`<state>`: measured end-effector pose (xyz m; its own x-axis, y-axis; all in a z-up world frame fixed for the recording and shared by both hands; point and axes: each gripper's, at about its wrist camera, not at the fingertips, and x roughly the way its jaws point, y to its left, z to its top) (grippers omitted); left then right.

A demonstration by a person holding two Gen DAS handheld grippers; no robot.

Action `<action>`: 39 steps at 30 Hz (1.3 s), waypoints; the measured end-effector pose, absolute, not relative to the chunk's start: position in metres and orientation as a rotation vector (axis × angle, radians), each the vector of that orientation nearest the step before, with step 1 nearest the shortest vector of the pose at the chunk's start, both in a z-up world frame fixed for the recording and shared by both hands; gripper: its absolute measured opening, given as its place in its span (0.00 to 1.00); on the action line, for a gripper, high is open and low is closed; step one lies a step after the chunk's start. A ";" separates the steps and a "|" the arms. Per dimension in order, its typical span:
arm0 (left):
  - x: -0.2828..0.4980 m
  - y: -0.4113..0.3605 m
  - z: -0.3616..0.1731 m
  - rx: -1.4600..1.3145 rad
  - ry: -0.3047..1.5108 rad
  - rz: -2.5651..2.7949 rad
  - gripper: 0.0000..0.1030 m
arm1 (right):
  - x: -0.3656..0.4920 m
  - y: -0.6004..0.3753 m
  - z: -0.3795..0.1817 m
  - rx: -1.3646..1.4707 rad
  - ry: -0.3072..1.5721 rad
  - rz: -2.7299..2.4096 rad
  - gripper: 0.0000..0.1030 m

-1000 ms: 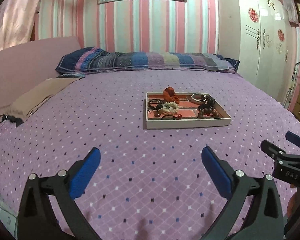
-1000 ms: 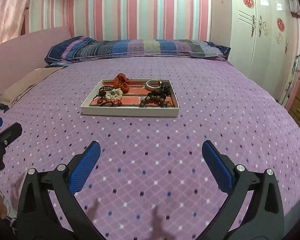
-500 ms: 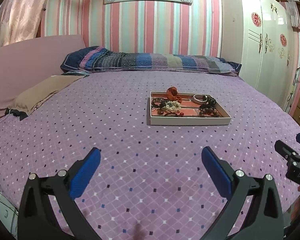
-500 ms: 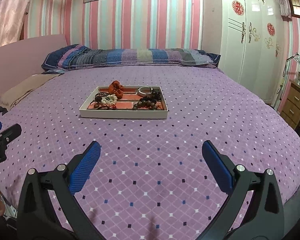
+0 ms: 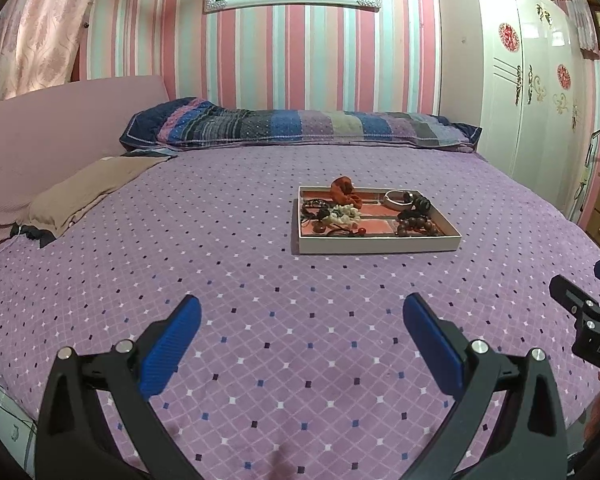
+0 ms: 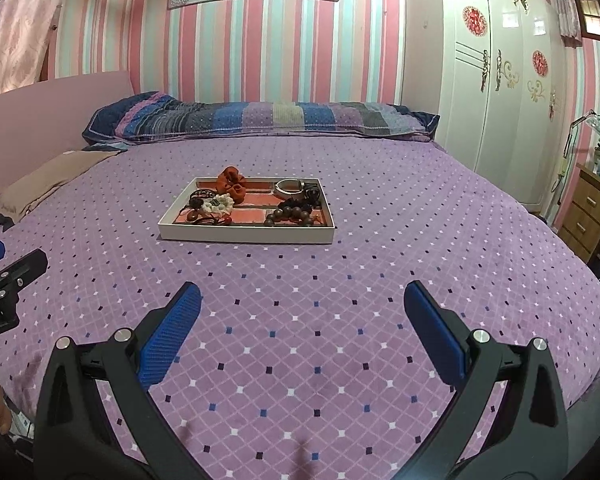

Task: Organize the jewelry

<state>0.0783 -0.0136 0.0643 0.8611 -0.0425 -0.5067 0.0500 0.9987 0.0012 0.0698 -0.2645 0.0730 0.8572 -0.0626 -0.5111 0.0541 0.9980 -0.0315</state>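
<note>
Both views have pulled back from the tray (image 5: 376, 245) on the purple bedspread (image 6: 420, 240).

Bedspread (image 5: 260, 280) between both grippers and the tray (image 6: 244, 236) lies bare — open approach from the near side. Left gripper (image 5: 302, 332) and right gripper (image 6: 302, 320), fingers spread wide, hover side by side, well apart. Tray interior crowded: scrunchie (image 6: 231, 184), wooden beads (image 6: 292, 213), bangle (image 6: 288, 188) — little free floor. Pillow (image 5: 300, 126) bounds the far edge.

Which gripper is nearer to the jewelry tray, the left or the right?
Neither clearly. The left gripper sits left of the jewelry tray, the right gripper right of it; both hover open, well short of it.
</note>
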 end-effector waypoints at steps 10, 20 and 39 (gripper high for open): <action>0.079 -0.017 0.065 0.020 0.526 -0.050 0.96 | 0.072 -0.263 0.075 -0.014 0.535 -0.060 0.96; 0.078 -0.020 0.064 0.029 0.522 -0.056 0.96 | 0.072 -0.263 0.075 -0.017 0.534 -0.061 0.96; 0.077 -0.020 0.063 0.029 0.519 -0.056 0.96 | 0.070 -0.262 0.075 -0.030 0.524 -0.068 0.96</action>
<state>0.0775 -0.0200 0.0630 0.8666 -0.0462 -0.4968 0.0610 0.9980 0.0135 0.0701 -0.2617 0.0749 0.8637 -0.0723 -0.4988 0.0572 0.9973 -0.0455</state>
